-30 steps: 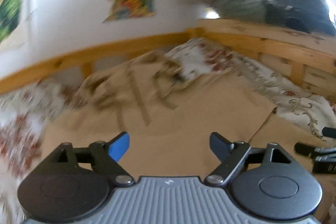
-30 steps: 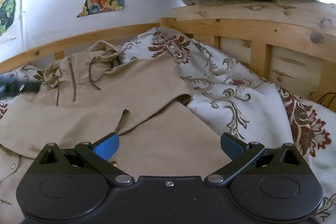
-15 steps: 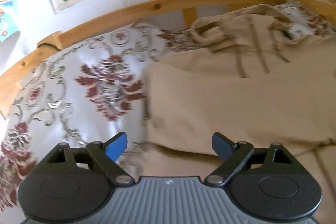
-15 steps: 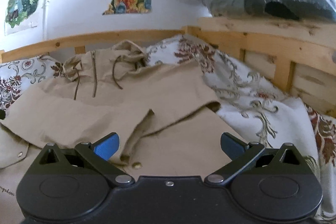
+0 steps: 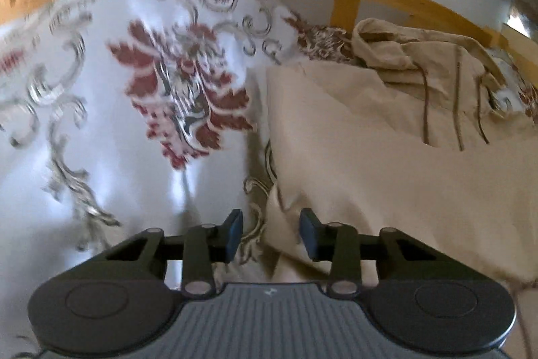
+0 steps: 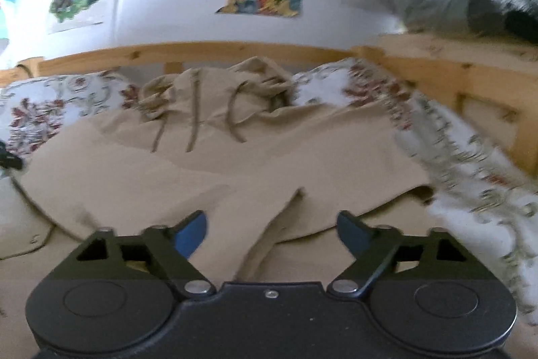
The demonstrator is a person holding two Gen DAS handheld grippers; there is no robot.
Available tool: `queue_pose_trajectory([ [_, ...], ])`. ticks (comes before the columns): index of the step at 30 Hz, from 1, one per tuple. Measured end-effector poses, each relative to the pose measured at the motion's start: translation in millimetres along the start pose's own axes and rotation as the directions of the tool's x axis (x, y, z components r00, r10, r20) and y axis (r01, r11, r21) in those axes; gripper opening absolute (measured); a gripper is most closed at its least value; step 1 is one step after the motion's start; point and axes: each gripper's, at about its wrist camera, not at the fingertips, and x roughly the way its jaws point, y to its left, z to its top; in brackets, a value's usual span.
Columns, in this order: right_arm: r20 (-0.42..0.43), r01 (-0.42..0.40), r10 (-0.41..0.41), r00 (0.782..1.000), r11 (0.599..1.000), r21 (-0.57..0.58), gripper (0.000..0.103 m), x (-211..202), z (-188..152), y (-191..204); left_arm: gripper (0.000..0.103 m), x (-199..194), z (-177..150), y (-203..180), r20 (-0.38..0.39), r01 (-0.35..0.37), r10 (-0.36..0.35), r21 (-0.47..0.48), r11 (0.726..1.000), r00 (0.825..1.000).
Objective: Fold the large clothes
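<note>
Left gripper: jaws part-way apart, straddling the left edge of the beige jacket, which lies spread on the floral bedspread. Contact unclear through blur. Right gripper: jaws wide, over a folded sleeve. Advice: pinch only the top layer, well inside the hem, before lifting.

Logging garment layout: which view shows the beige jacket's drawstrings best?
Right wrist: the drawstrings lie centred, hood and both sleeves visible. Left wrist shows them only at the far right, past the jacket's edge.
</note>
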Motion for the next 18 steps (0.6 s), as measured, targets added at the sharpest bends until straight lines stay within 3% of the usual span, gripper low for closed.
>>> queue_pose_trajectory([
  [1, -0.016, -0.030, 0.030, 0.999, 0.999, 0.018, 0.065, 3.0, 0.3, -0.5, 0.021, 4.9, 0.4, 1.9, -0.006, 0.015, -0.015, -0.028, 0.999, 1.000],
  [4, -0.051, -0.068, 0.071, 0.996, 0.996, 0.056, 0.037, 9.1, -0.7, 1.2, 0.003, 6.3, -0.1, 12.8, 0.013, 0.032, -0.030, -0.178, 0.984, 0.999],
  [6, -0.070, -0.080, 0.084, 0.994, 0.995, 0.054, 0.010, 12.6, -1.8, 3.8, 0.001, -3.7, -2.0, 32.1, 0.072, 0.125, -0.107, -0.336, 0.934, 0.992],
  [8, -0.071, -0.087, 0.090, 0.993, 0.995, 0.043, 0.005, 13.3, -2.7, 6.9, 0.000, -14.3, -8.2, 54.1, 0.146, 0.230, -0.182, -0.478, 0.847, 0.972],
  [9, -0.076, -0.087, 0.090, 0.993, 0.996, 0.034, 0.004, 14.4, -3.3, 9.1, 0.000, -15.5, -12.5, 62.0, 0.162, 0.250, -0.193, -0.520, 0.817, 0.968],
  [10, -0.088, -0.086, 0.087, 0.992, 0.996, 0.023, 0.003, 17.0, -4.6, 12.0, 0.000, -14.1, -15.9, 67.2, 0.157, 0.246, -0.191, -0.540, 0.805, 0.969],
  [14, -0.124, -0.076, 0.075, 0.989, 0.997, -0.003, 0.003, 25.1, -9.2, 15.0, 0.000, -7.5, -21.7, 77.4, 0.143, 0.250, -0.205, -0.564, 0.787, 0.968],
  [17, -0.123, -0.077, 0.076, 0.989, 0.997, -0.003, 0.003, 25.7, -9.8, 12.9, 0.001, -13.3, -13.7, 72.3, 0.132, 0.235, -0.195, -0.499, 0.834, 0.972],
  [18, -0.123, -0.076, 0.076, 0.990, 0.997, -0.002, 0.004, 25.5, -9.8, 12.4, 0.004, -17.1, -9.7, 66.7, 0.125, 0.216, -0.178, -0.439, 0.872, 0.976],
])
